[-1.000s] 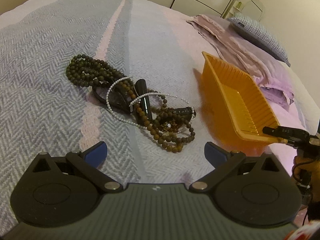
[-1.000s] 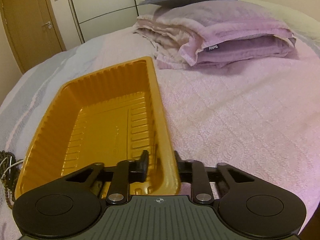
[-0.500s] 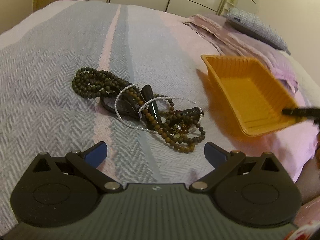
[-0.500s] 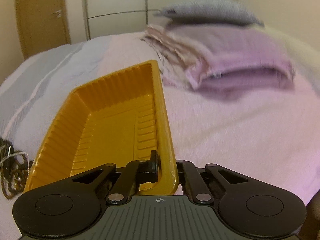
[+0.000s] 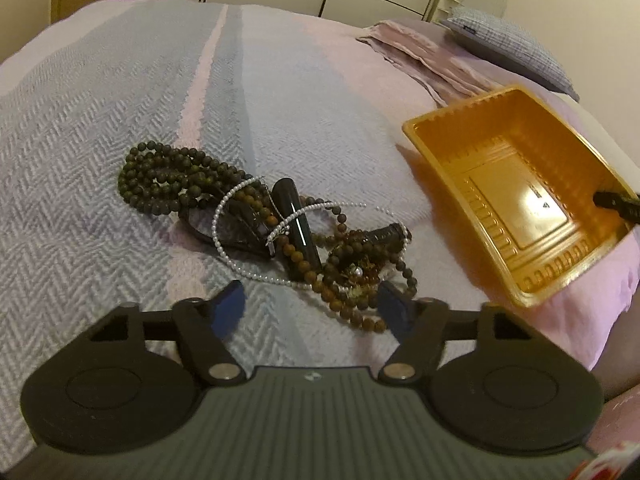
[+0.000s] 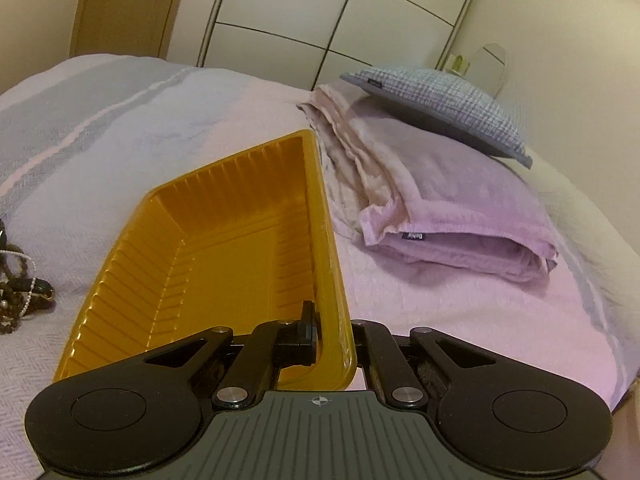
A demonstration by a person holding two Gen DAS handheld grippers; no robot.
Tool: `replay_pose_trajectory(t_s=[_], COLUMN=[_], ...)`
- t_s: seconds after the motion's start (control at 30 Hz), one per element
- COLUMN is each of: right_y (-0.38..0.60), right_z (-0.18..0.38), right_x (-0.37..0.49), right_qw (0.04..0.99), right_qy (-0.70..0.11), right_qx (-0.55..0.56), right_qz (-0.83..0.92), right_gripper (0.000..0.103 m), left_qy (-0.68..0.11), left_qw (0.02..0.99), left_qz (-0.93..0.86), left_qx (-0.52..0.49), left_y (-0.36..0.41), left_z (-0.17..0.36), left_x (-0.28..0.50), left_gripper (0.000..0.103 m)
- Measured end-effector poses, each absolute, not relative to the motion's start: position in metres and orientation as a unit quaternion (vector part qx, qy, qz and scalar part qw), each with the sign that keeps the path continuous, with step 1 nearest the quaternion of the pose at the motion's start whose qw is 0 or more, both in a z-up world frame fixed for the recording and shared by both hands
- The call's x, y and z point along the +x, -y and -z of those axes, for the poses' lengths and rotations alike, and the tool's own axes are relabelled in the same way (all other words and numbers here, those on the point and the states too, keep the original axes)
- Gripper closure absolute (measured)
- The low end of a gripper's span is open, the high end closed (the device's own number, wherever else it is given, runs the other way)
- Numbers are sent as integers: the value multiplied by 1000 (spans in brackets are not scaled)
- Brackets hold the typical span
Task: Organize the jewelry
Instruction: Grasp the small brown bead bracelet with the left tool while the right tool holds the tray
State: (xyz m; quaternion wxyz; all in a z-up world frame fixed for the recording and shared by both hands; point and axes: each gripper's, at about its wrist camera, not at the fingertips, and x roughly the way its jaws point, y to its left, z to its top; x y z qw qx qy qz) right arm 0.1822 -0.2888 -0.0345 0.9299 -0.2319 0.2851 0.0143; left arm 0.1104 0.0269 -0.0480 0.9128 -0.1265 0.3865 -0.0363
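Note:
A tangled heap of jewelry (image 5: 288, 232) lies on the bedspread: dark green beads (image 5: 160, 176), a pearl strand (image 5: 224, 248), brown wooden beads (image 5: 340, 304) and black pieces. My left gripper (image 5: 312, 306) hovers at the heap's near edge. Its jaws are closing; the end of the brown strand lies between them and the blue pads (image 5: 230, 304) do not press on it. My right gripper (image 6: 332, 328) is shut on the near rim of the empty orange tray (image 6: 192, 208), which it holds tilted. The tray (image 5: 448, 168) sits to the right of the heap.
A folded lilac blanket (image 6: 460, 216) with a checked pillow (image 6: 440, 104) on it lies beyond the tray. The striped grey bedspread (image 5: 80, 160) stretches left. The bed's edge drops off at the lower right, and wardrobe doors stand behind.
The left jaws have narrowed and moved in on the heap. The right gripper has shut on the tray's rim, lifted and rolled, tipping the tray so its inside faces the left camera.

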Motion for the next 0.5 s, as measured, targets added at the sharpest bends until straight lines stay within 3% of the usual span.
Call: replay_pose_trajectory(t_s=[0.17, 0.33, 0.5], right_y=[289, 289, 289], right_z=[36, 35, 35], right_x=[180, 180, 181], right_qw=[930, 930, 930], right_qy=[-286, -286, -285], right_qx=[-232, -231, -231], right_qz=[-12, -13, -12], right_gripper=[99, 99, 99], left_qy=[-391, -381, -377], left_qw=[910, 918, 920], left_qz=[33, 18, 12], left_qx=[-132, -112, -107], left_y=[-25, -27, -38], left_z=[52, 48, 48], left_x=[123, 128, 137], left_gripper=[60, 61, 70])
